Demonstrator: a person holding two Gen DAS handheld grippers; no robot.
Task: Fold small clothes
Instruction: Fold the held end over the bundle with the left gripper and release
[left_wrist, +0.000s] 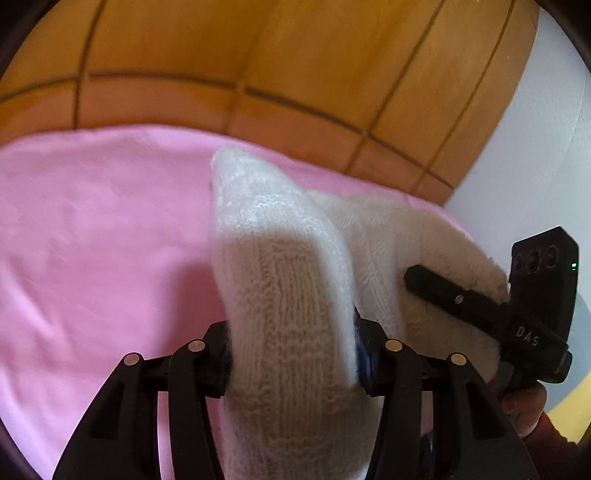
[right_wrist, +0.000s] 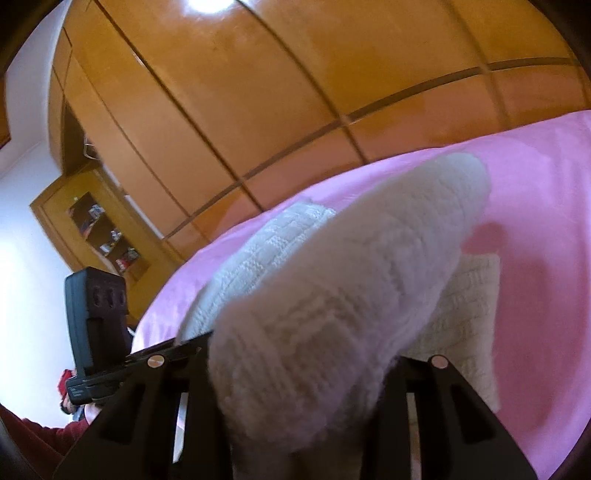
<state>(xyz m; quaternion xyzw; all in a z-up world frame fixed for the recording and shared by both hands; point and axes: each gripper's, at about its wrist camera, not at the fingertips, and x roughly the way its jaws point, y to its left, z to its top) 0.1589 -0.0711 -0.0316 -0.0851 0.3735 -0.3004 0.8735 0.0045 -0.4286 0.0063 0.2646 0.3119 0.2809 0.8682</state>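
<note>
A cream-white knitted garment rises off the pink sheet. My left gripper is shut on a thick fold of it, the knit bulging between both pads. To the right, one of the right gripper's fingers presses into another part of the same garment. In the right wrist view my right gripper is shut on a bunched roll of the knit, which hides its fingertips. Part of the garment still lies flat on the sheet. The left gripper's housing shows at the left.
A wooden wardrobe stands behind the bed's far edge. A white wall is at the right, and an open shelf with small items at the left. A person's hand and red sleeve are near.
</note>
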